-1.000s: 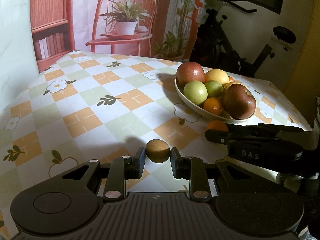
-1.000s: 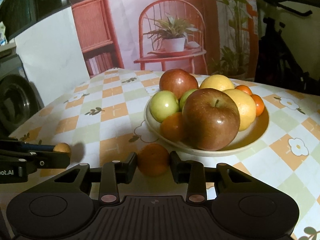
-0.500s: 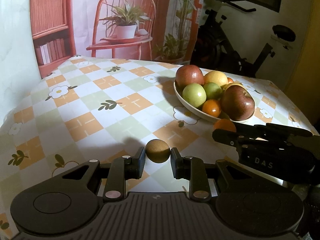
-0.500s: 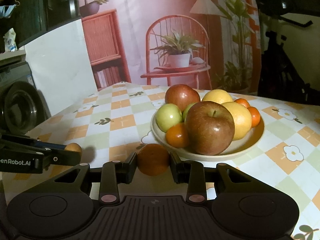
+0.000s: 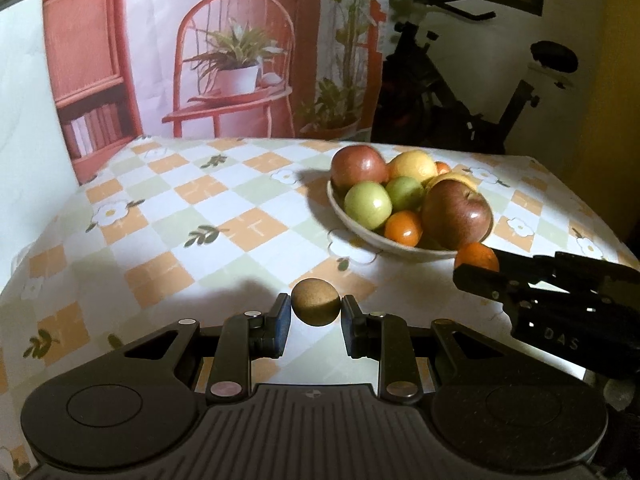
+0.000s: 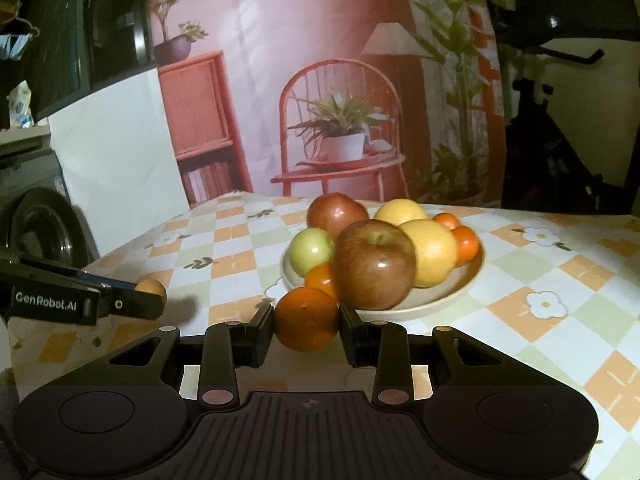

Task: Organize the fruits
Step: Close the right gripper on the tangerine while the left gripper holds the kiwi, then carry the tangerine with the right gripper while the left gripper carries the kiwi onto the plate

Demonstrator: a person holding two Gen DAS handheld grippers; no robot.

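Brown and rough-skinned, a small round fruit [image 5: 316, 301] sits pinched between my left fingers [image 5: 281, 312], which are closed as far as they go on it; from the right wrist view the same fruit [image 6: 151, 286] pokes out past the tip of the left gripper [image 6: 154, 300] at about 9 o'clock. My right gripper [image 6: 307, 326] has its fingers [image 6: 262, 326] narrowed onto an orange [image 6: 306, 319], the pads pressing both its sides. In the left wrist view that orange [image 5: 476, 258] shows at about 3 o'clock, at the tip of the right gripper [image 5: 474, 270].

The bowl [image 6: 440, 300] stands on the checked cloth of the counter [image 6: 560, 280], at 12 o'clock from my right fingers and just beyond the held orange; from the left side the bowl [image 5: 348, 216] lies at roughly 1 o'clock. It is heaped: a big red apple [image 6: 374, 264] in front, a second red apple [image 6: 336, 214] behind it, a green apple [image 6: 310, 250] at its left, yellow fruits [image 6: 434, 250] at its right, and small oranges [image 6: 466, 242] along the far right rim. Whether the held orange touches the counter I cannot tell.

A printed backdrop [image 6: 340, 80] with a red chair and a potted plant hangs behind the counter.
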